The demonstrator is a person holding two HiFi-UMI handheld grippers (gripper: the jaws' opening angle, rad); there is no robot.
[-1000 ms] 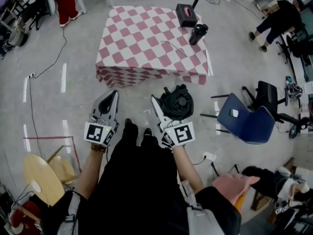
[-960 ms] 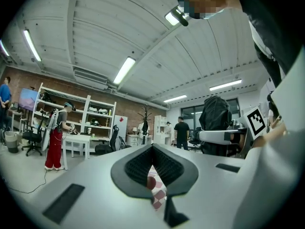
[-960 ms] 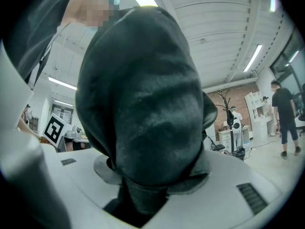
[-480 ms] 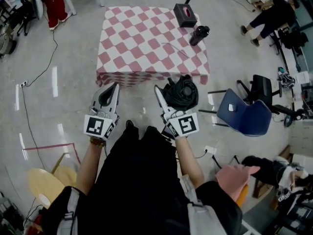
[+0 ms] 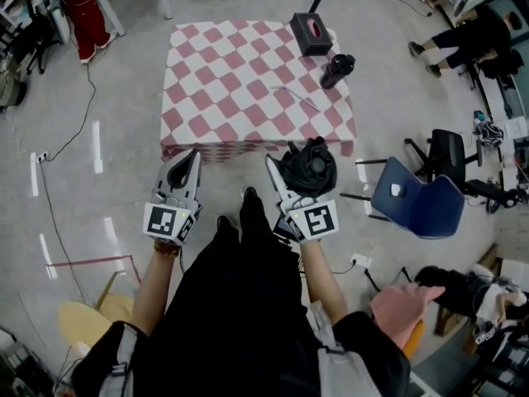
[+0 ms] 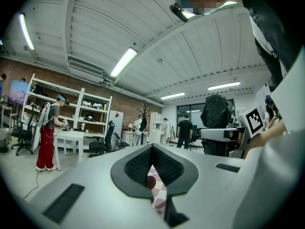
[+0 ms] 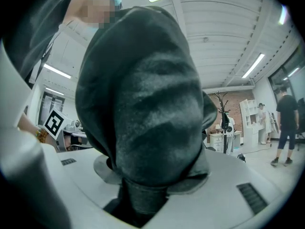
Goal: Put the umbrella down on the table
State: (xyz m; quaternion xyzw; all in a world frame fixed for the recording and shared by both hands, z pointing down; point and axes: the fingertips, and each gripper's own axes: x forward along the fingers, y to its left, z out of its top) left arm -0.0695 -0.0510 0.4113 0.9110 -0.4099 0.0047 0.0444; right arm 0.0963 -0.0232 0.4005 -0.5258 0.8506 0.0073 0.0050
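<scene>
Holding the folded black umbrella (image 5: 310, 165) upright in the right tool (image 5: 288, 165), jaws spread wide and pressed on its bundled cloth, above the floor (image 5: 124, 98) just short of the near edge of the table (image 5: 240, 73). Carrying the left tool (image 5: 195, 155) level alongside, jaw tips together, nothing between them. Beyond, at the checked table's far right corner, a dark tissue box (image 5: 311, 33) and black bottle (image 5: 336, 70); off to the right, a blue chair (image 5: 417, 201).

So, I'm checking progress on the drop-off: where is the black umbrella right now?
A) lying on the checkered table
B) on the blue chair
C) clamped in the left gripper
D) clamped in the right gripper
D: the umbrella is clamped in the right gripper, over the floor and short of the table.
</scene>
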